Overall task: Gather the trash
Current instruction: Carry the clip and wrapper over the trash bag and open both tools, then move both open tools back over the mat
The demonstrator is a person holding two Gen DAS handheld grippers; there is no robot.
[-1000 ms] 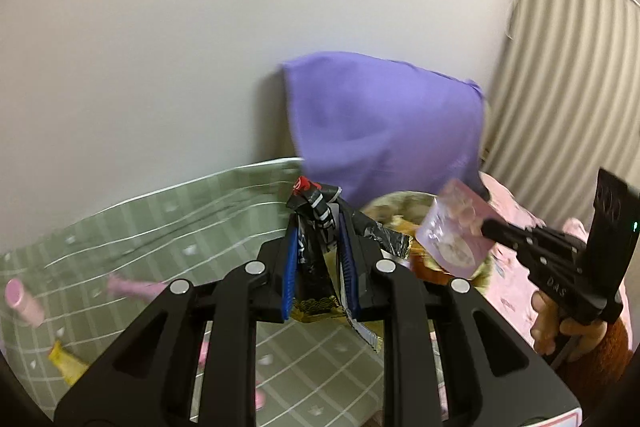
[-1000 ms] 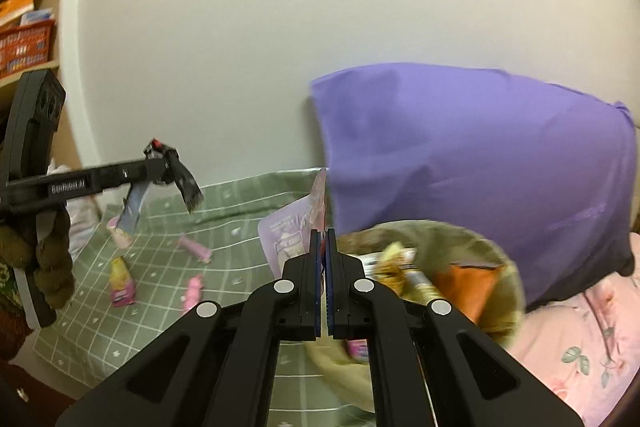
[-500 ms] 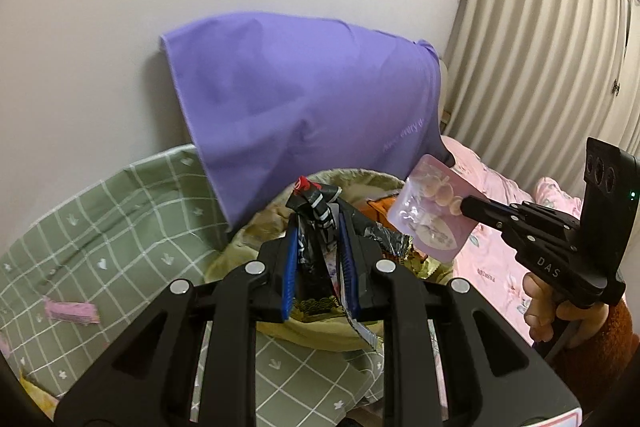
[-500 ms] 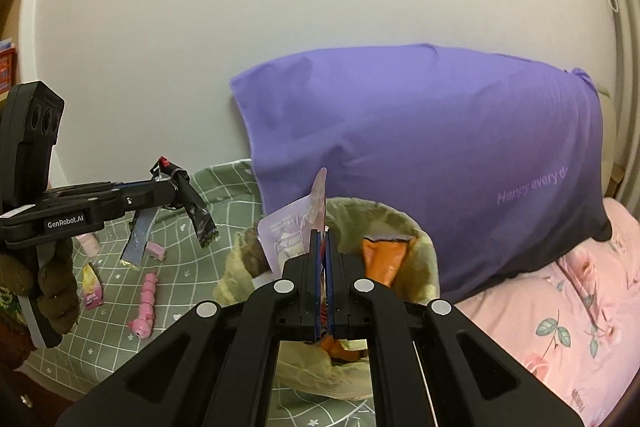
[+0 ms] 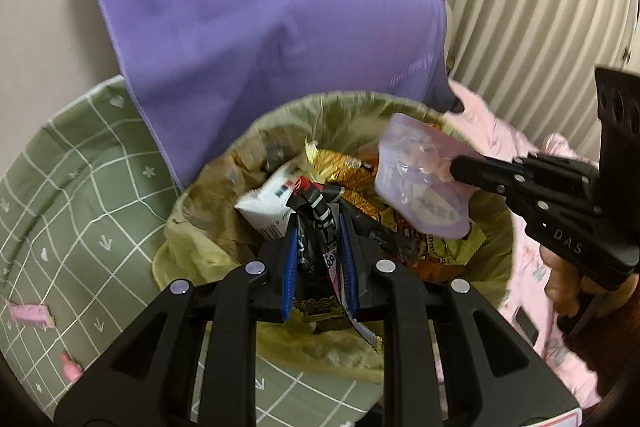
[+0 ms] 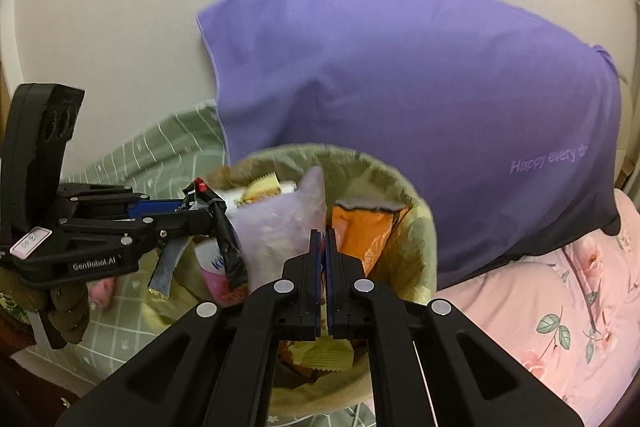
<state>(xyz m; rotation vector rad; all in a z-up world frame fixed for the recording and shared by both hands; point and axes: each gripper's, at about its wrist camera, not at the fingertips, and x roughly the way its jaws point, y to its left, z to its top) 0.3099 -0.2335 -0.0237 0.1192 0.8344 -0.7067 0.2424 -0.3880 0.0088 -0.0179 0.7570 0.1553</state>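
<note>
A crumpled black foil wrapper with a red tip [image 5: 316,223] is being gripped between the blue pads of the left gripper [image 5: 318,227], jaws clenched on it, and its tail is seen dangling below the fingers in the right wrist view. Just beside it, to its right, a pale lilac plastic pouch [image 5: 420,187] is being pinched by one edge in the right gripper [image 6: 324,239], whose jaws are pressed fully together on the thin film.

Directly beneath both claws, the round bin lined with a yellow-green plastic bag [image 5: 200,227] is being hovered over. It is already heaped: a white carton [image 5: 268,207], gold foil wrappers [image 5: 344,163] and an orange packet [image 6: 364,227] are being seen almost up at the rim.

Here is the worry. If the pouch is released from this height onto such a full heap, it is likely to be slid off and over the rim onto the pink floral bedding [image 6: 560,307] on the right gripper's outer side. The black wrapper's long tail is being carried close to the liner's edge, so it could be snagged there, or left draped half outside. The two claws are also being held near each other, and a bump could be caused.

Farther out, past the left gripper's outer side, pink wrappers [image 5: 32,315] are being left on the green checked sheet [image 5: 80,187], so more trips are being called for. Behind the bin, a purple pillow [image 6: 400,87] is being leaned against the wall.
</note>
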